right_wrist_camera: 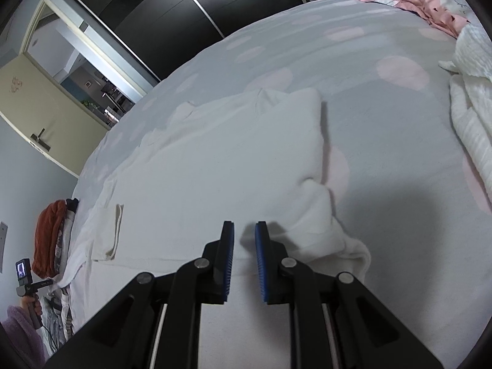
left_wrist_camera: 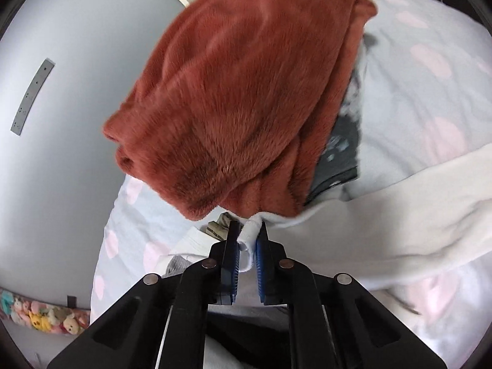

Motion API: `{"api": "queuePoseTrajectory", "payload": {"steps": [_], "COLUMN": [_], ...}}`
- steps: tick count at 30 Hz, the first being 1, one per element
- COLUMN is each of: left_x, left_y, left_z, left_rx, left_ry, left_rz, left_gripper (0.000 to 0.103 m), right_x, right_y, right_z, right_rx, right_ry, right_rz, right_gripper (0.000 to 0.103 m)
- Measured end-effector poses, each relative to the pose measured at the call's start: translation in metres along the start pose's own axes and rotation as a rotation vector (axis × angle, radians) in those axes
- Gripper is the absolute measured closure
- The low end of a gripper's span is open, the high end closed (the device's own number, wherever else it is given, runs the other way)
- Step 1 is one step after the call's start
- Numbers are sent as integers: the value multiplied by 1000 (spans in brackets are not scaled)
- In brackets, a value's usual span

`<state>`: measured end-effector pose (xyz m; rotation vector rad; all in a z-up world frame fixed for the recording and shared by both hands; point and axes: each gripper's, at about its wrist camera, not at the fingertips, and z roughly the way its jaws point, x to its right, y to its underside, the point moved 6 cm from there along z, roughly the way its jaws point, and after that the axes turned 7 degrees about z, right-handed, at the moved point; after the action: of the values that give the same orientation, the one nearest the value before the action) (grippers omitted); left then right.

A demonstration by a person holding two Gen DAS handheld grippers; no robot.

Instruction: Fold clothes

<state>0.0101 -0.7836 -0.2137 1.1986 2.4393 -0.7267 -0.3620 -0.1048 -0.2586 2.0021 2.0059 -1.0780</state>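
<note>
Now the left gripper [left_wrist_camera: 248,240] is pinching a corner of the white fleece garment [right_wrist_camera: 215,166], which lies spread across the spotted bedspread [right_wrist_camera: 384,129], while the right gripper [right_wrist_camera: 244,240] hovers over its near edge with jaws spread and nothing between them. Trouble could come from that stack topped by the rust-red plush garment [left_wrist_camera: 240,98] just beside the pinched corner: a careless pull might drag or topple it, or the thin bite could slip.
</note>
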Motion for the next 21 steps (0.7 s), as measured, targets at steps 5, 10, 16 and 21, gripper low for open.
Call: {"api": "queuePoseTrajectory", "payload": {"steps": [5, 10, 16, 21], "left_x": [19, 39, 64, 94], "left_y": [-6, -22, -61, -90], "left_z": [-56, -132, -248, -352], "left_rx": [35, 80, 191, 287], "left_ry": [11, 57, 173, 297], "left_rz": [72, 115, 86, 79], "left_gripper": [95, 95, 95, 95], "right_x": [-2, -9, -12, -2], "right_y": [-4, -6, -11, -16], "right_z": [-13, -30, -55, -70], "right_rx": [19, 39, 65, 43], "right_ry": [-23, -57, -93, 2], "right_rz": [20, 21, 34, 16], "right_gripper": [88, 88, 88, 88]}}
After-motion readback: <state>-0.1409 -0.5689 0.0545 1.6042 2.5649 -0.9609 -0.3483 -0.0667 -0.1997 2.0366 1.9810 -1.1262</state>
